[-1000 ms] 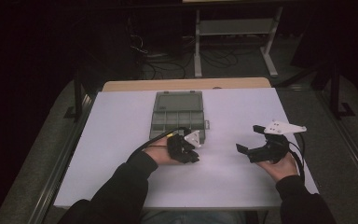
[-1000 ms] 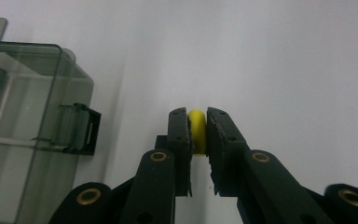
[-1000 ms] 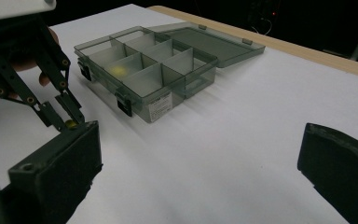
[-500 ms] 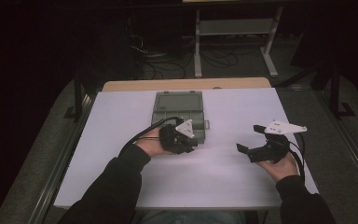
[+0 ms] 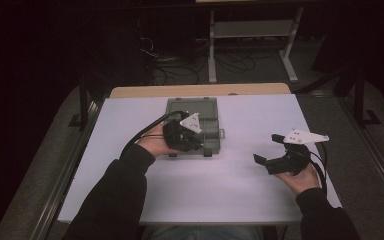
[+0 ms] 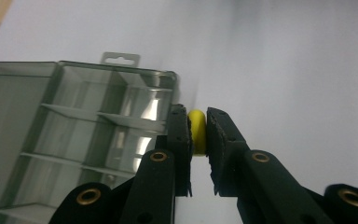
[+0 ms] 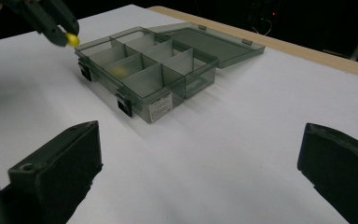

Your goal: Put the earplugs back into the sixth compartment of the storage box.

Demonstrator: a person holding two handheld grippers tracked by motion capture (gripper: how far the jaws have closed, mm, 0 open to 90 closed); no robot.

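Yellow piece pinched by the left gripper at the near edge of the open box.

High view: the left gripper (image 5: 192, 142) hangs over the grey compartment box (image 5: 210, 125) on the white bench (image 5: 220, 195) — the right gripper (image 5: 272, 150) rests well apart, fingers spread. Left gripper view: both fingers (image 6: 179, 140) press on a small yellow piece (image 6: 196, 130), just beside the box's corner. Right gripper view: wide-spread fingers (image 7: 70, 158) face the box (image 7: 158, 70), lid laid back — the yellow piece (image 7: 72, 40) sits above its near-left corner.
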